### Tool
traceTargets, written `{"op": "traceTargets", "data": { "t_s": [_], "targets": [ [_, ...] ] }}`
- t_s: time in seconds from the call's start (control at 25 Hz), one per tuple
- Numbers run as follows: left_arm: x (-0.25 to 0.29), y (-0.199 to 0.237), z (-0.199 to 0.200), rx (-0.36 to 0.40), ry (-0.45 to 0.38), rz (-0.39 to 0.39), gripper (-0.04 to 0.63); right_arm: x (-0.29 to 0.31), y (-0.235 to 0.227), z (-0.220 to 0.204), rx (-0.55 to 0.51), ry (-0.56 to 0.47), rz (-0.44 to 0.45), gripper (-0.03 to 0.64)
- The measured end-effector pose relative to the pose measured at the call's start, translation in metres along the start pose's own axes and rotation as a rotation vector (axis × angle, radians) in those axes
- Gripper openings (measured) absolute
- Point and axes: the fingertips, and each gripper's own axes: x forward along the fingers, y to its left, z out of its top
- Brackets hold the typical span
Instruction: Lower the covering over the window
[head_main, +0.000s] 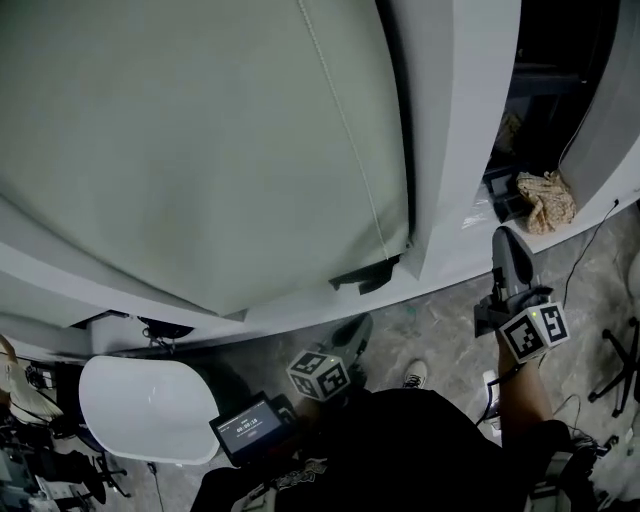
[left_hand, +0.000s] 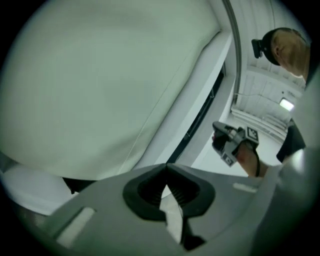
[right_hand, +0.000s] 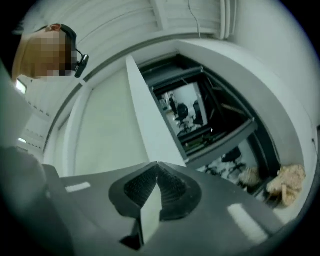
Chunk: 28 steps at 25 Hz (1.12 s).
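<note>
the pale covering (head_main: 180, 150) hangs over the left window, and its lower edge looks close to the white ledge. a thin cord (head_main: 345, 130) runs up and down its front and ends near the lower right corner. the left gripper (head_main: 356, 328) is just below that corner and points up at it, so it looks like the nearer one. the right gripper (head_main: 507, 245) is off to the right, past the white post (head_main: 455, 130). both grippers have their jaws pressed together with nothing in them.
</note>
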Motion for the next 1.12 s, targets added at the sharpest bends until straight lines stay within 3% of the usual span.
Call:
{"op": "traceTargets", "data": {
  "t_s": [0.12, 0.28, 0.4, 0.52, 0.88, 1.12],
  "targets": [
    [-0.024, -0.012, -0.001, 0.018, -0.015, 0.051, 0.004, -0.012, 0.024, -0.084, 0.131, 0.212, 0.095, 0.008],
    [-0.071, -0.008, 0.003, 0.023, -0.036, 0.151, 0.005, -0.042, 0.107, -0.183, 0.259, 0.449, 0.289, 0.008],
    [-0.109, 0.0, 0.009, 0.013, -0.092, 0.194, 0.005, -0.067, 0.172, -0.221, 0.25, 0.56, 0.413, 0.008],
    [-0.149, 0.003, 0.004, 0.019, -0.123, 0.197, 0.004, -0.089, 0.222, -0.245, 0.217, 0.617, 0.478, 0.008],
    [-0.293, 0.012, -0.063, 0.036, -0.114, 0.125, 0.003, -0.192, 0.336, -0.278, 0.131, 0.604, 0.41, 0.008],
    [-0.333, -0.027, -0.09, 0.056, -0.071, 0.043, 0.004, -0.256, 0.367, -0.271, 0.086, 0.603, 0.368, 0.008]
  ]
}}
